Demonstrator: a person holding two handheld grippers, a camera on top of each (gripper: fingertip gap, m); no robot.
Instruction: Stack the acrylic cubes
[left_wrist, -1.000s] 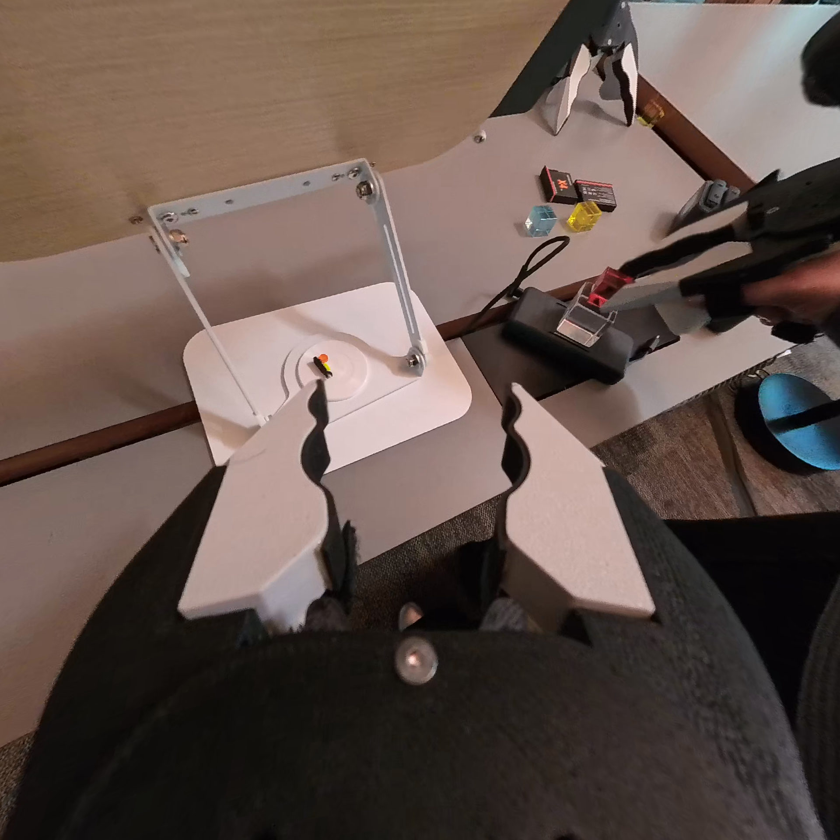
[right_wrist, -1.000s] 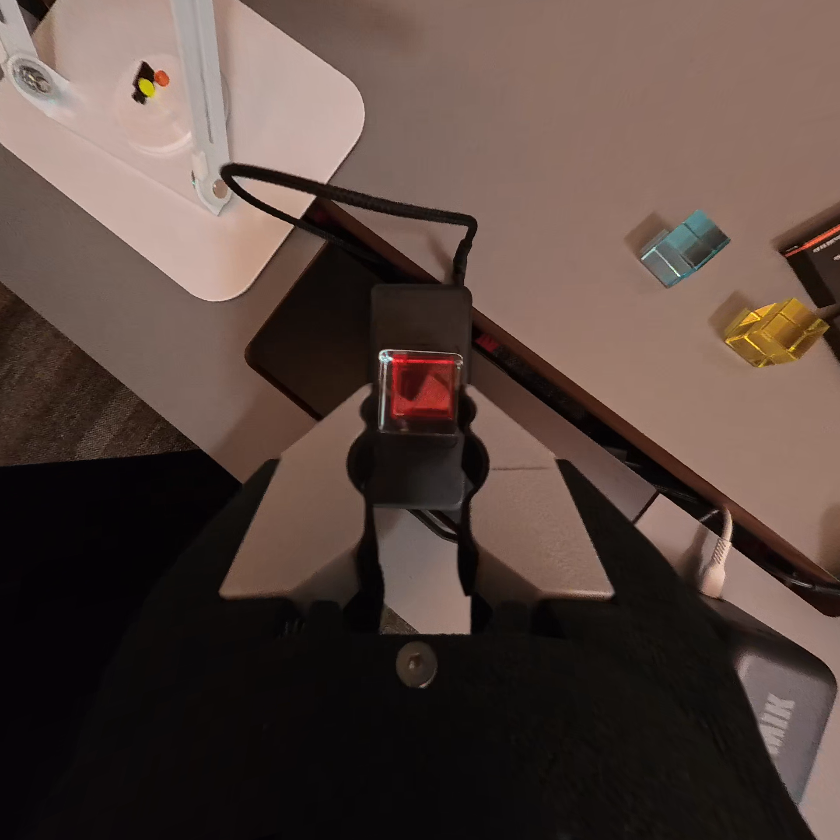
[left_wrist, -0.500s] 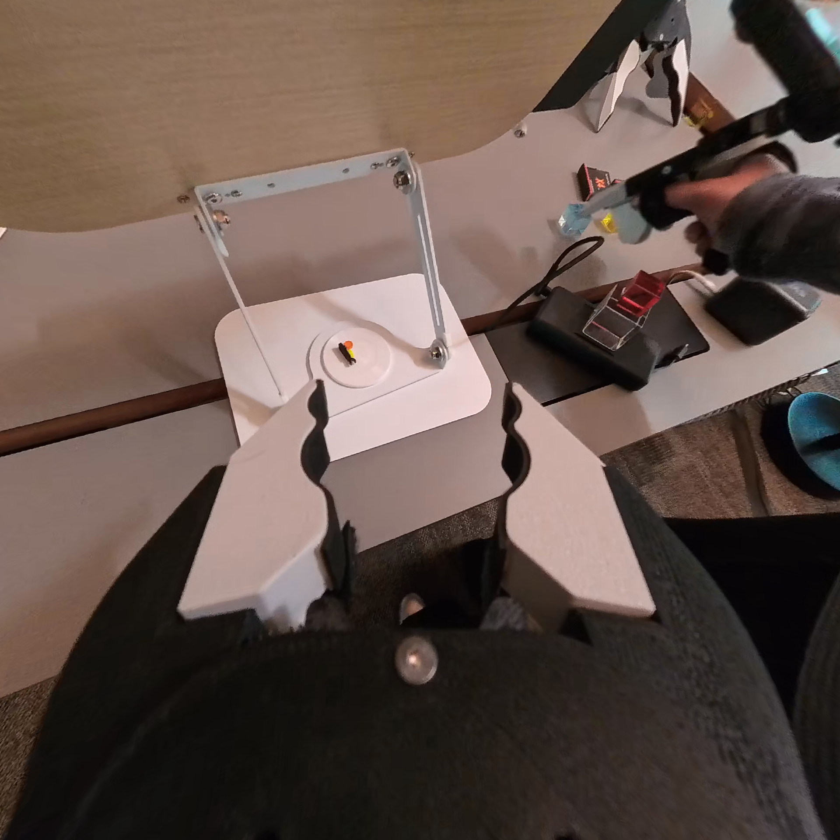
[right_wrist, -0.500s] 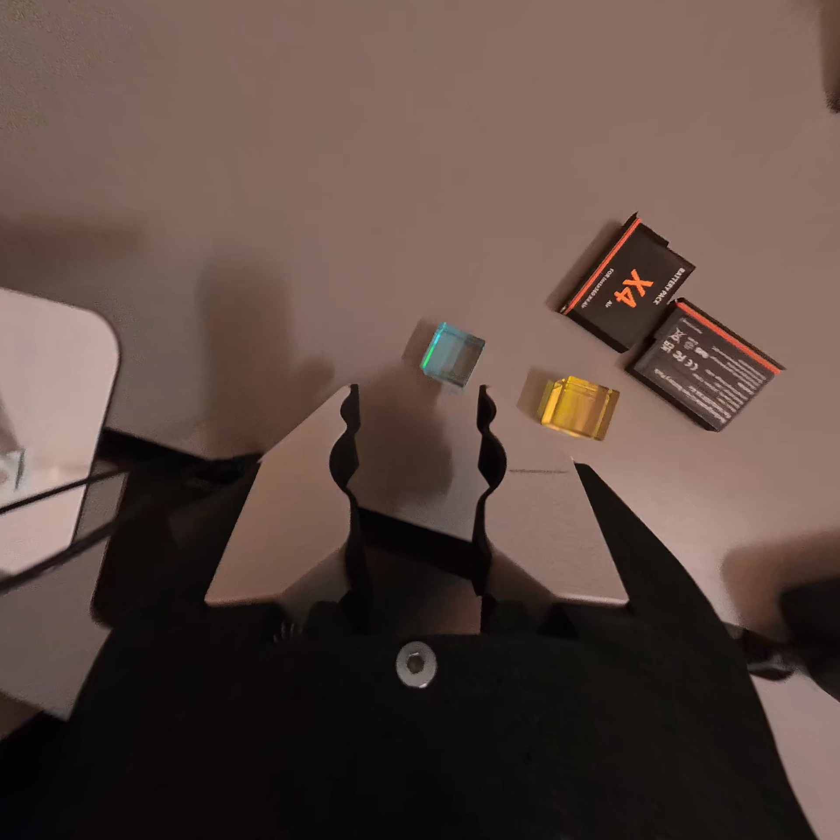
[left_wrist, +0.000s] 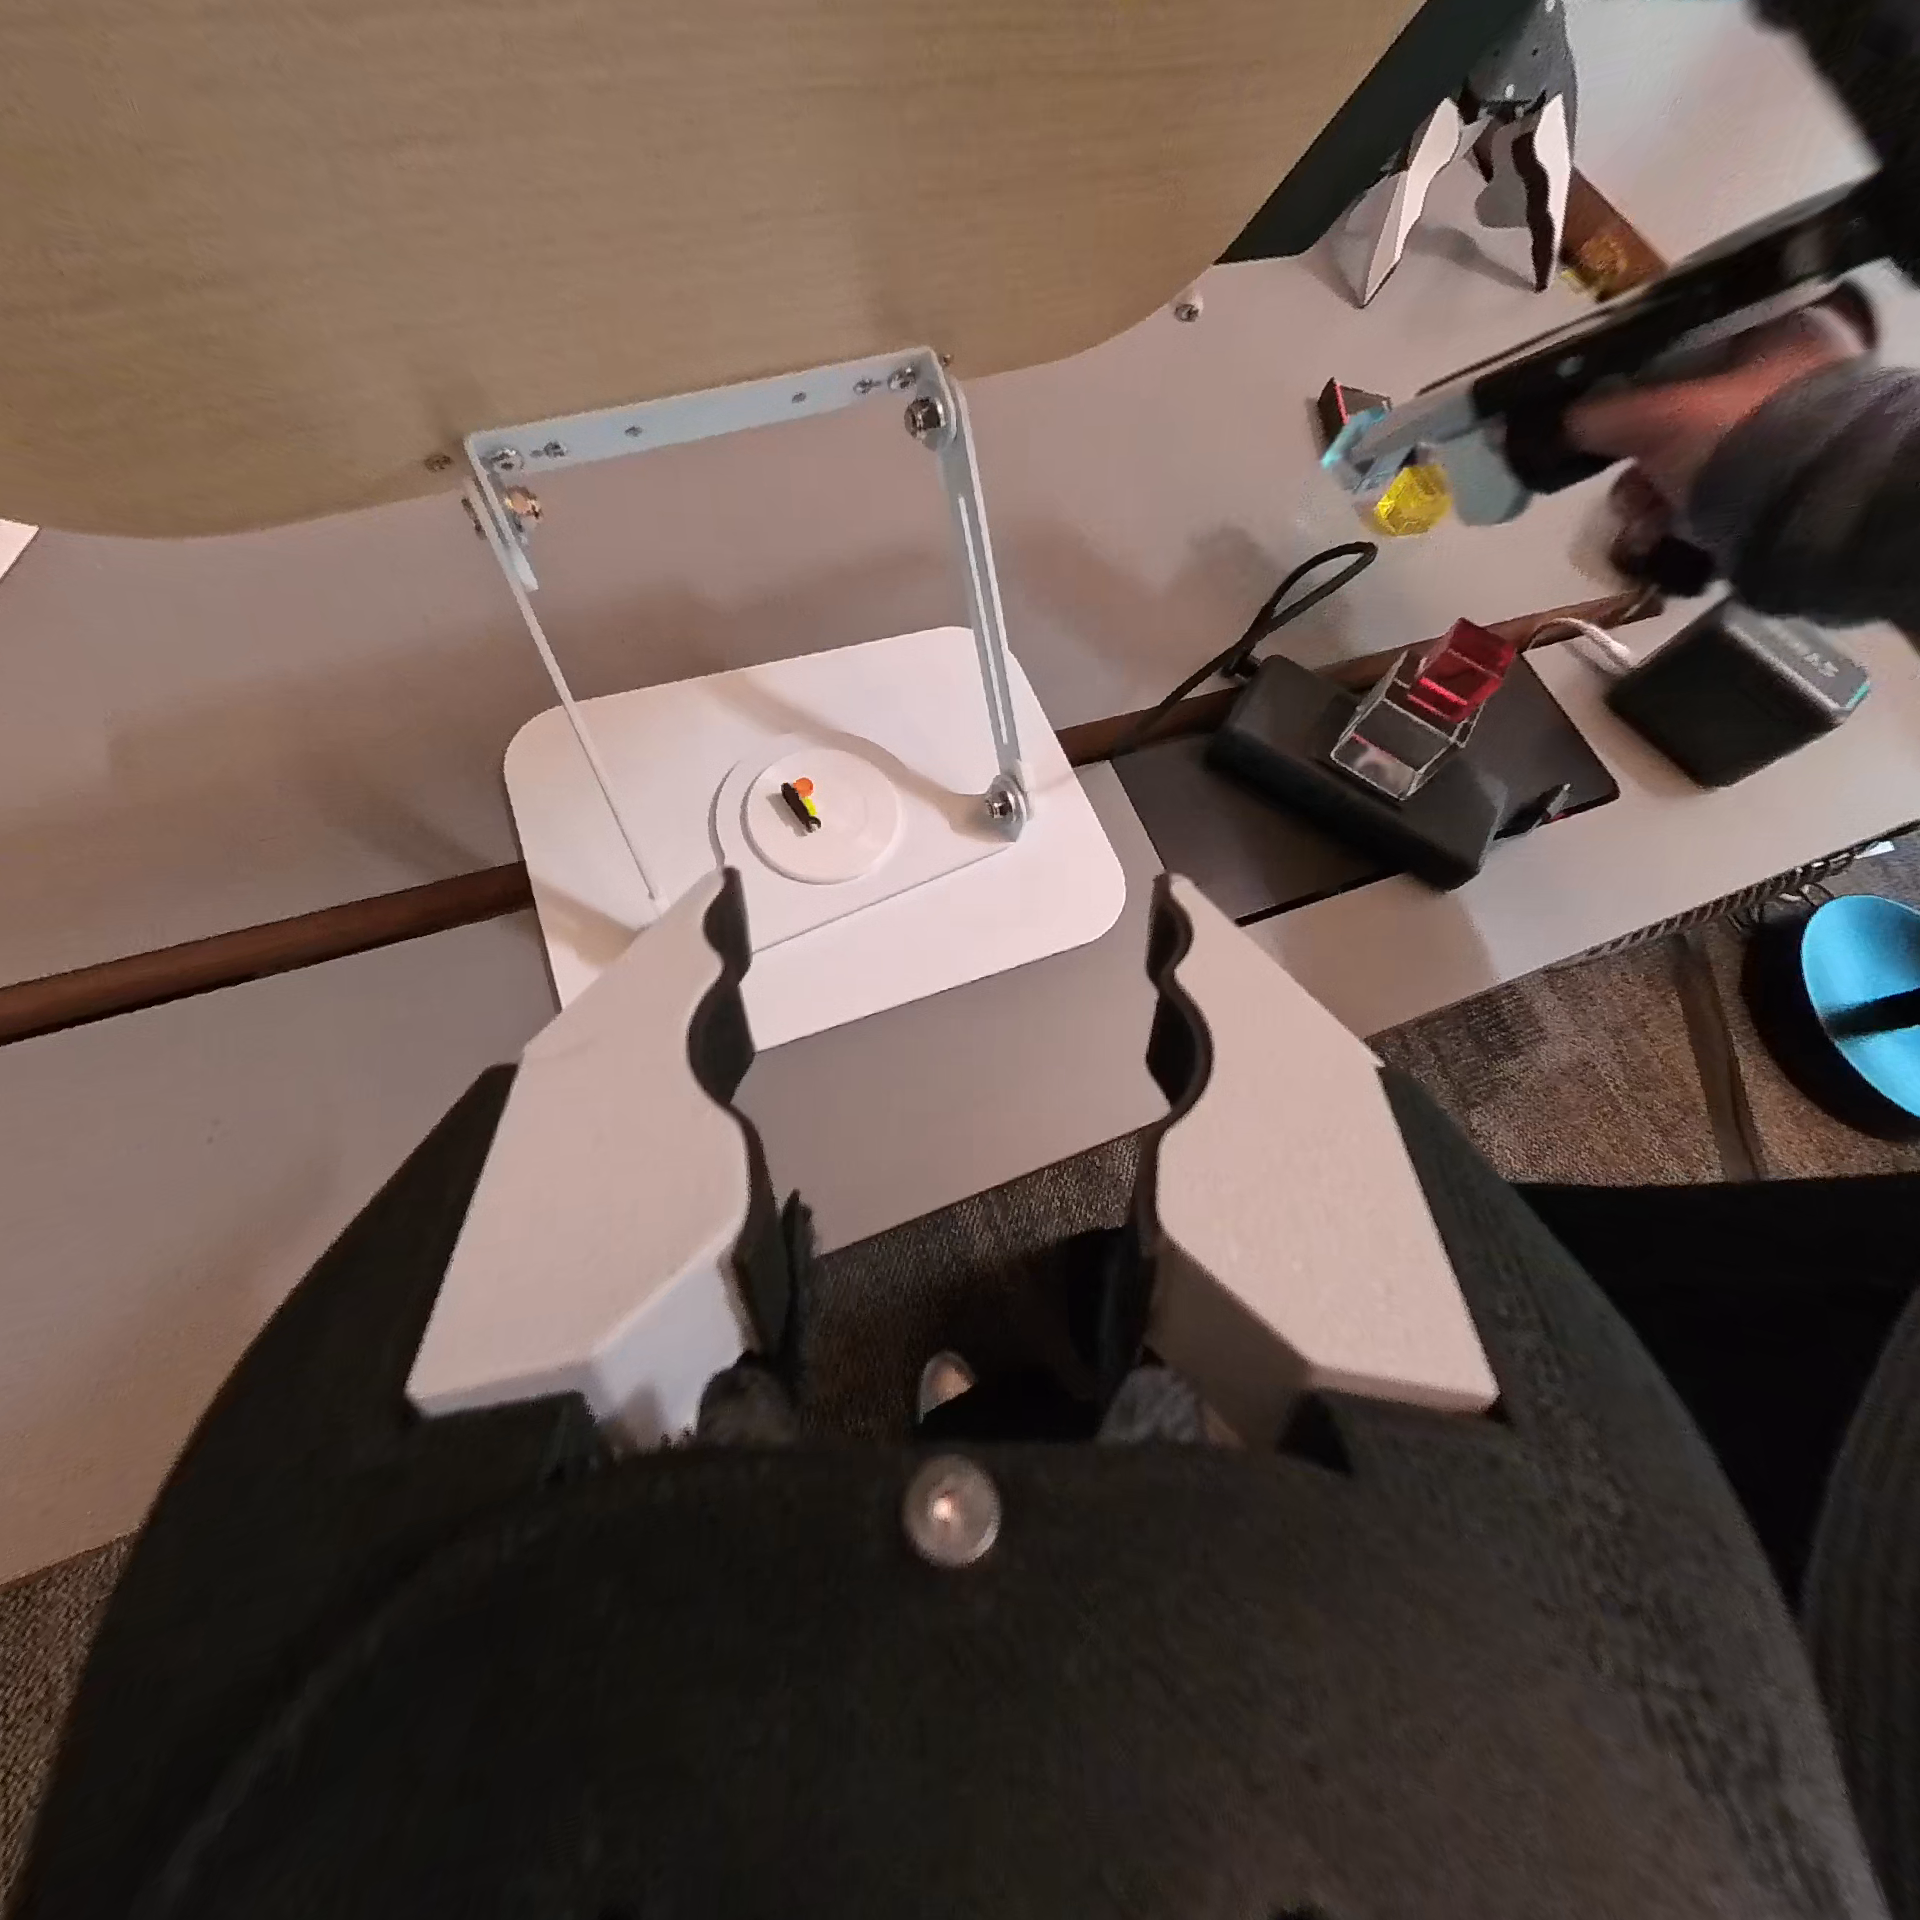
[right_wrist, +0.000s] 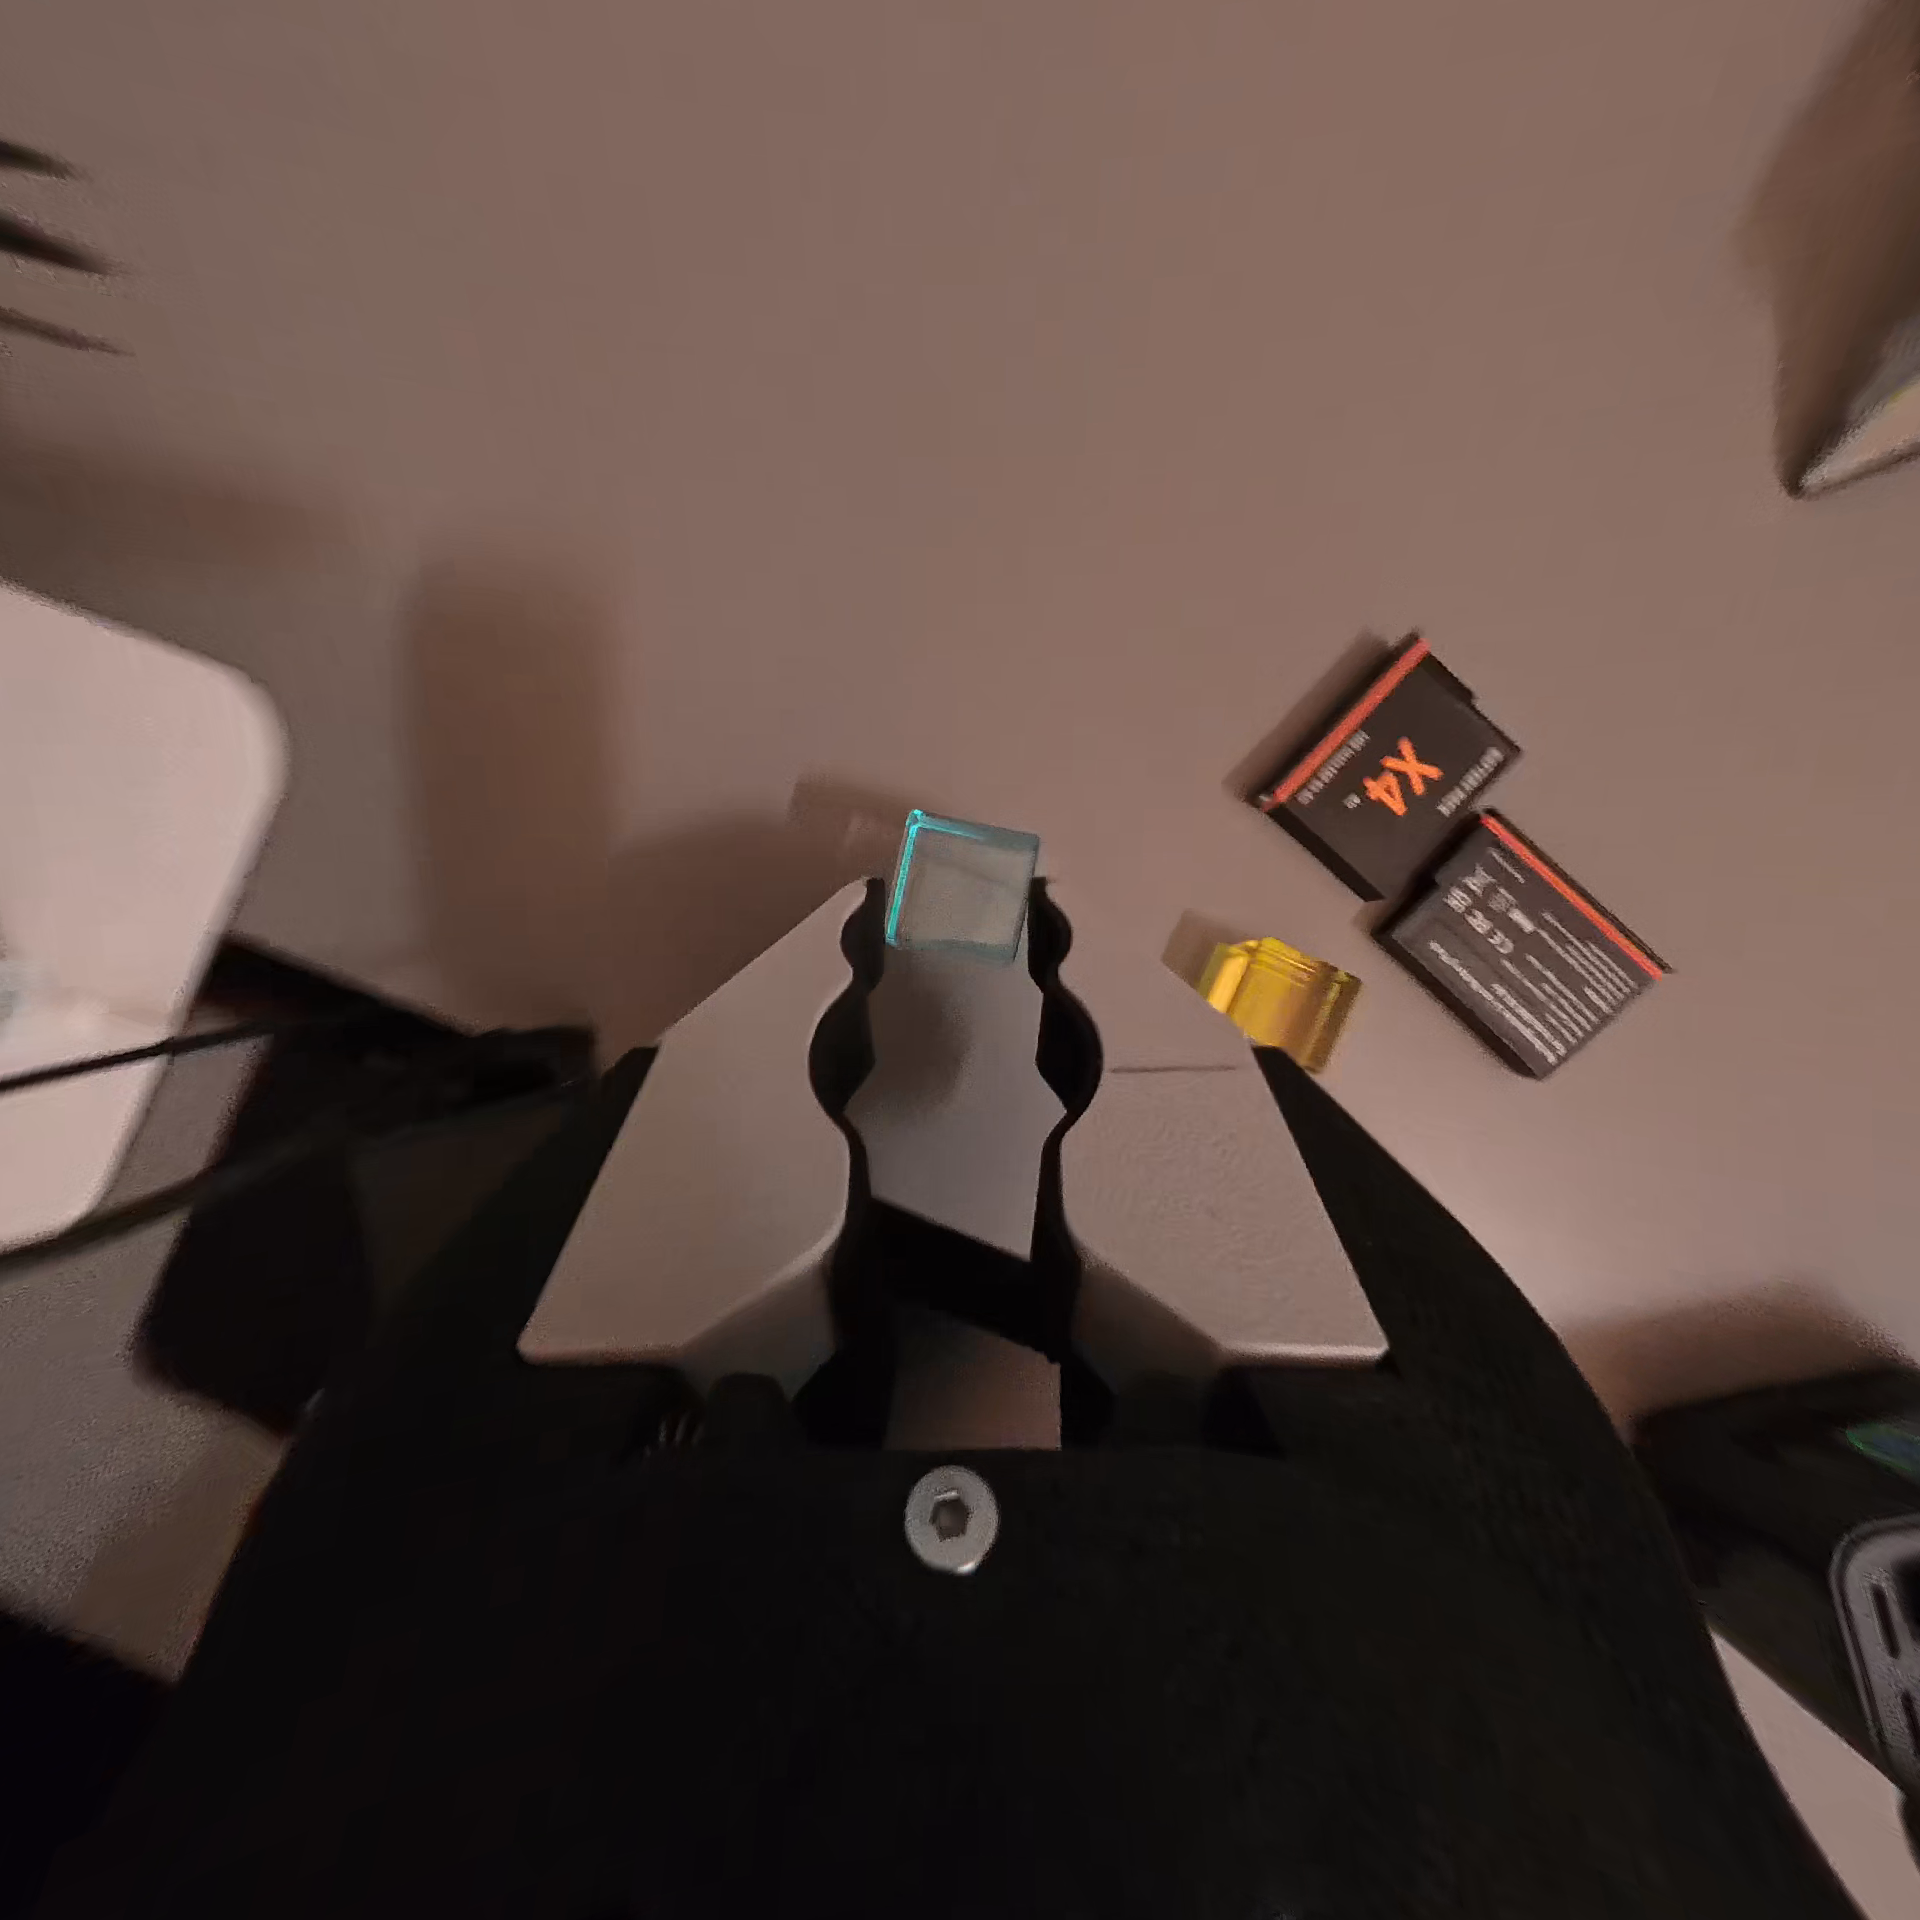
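Note:
My right gripper (right_wrist: 954, 898) is shut on a blue acrylic cube (right_wrist: 961, 883), both pads pressed on its sides, and holds it just above the grey table. The left wrist view shows the same grasp on the blue cube (left_wrist: 1349, 457). A yellow cube (right_wrist: 1283, 997) lies on the table just right of it. A red cube (left_wrist: 1467, 677) sits on a clear cube (left_wrist: 1382, 746) on top of a black box (left_wrist: 1351, 790). My left gripper (left_wrist: 948, 888) is open and empty, above the table's near edge in front of a white stand.
Two black battery packs (right_wrist: 1382, 769) (right_wrist: 1522, 940) lie beyond the yellow cube. A white stand base (left_wrist: 644, 769) with a metal frame (left_wrist: 971, 582) stands mid-table. A dark device (left_wrist: 1735, 707) lies right of the stack. A spare gripper (left_wrist: 1496, 156) rests at the back. There is about 40 cm between the tips of the two grippers.
My right gripper let go of the red cube on the clear cube, opened, moved to the blue cube, shut on it and raised it. My left gripper stayed open.

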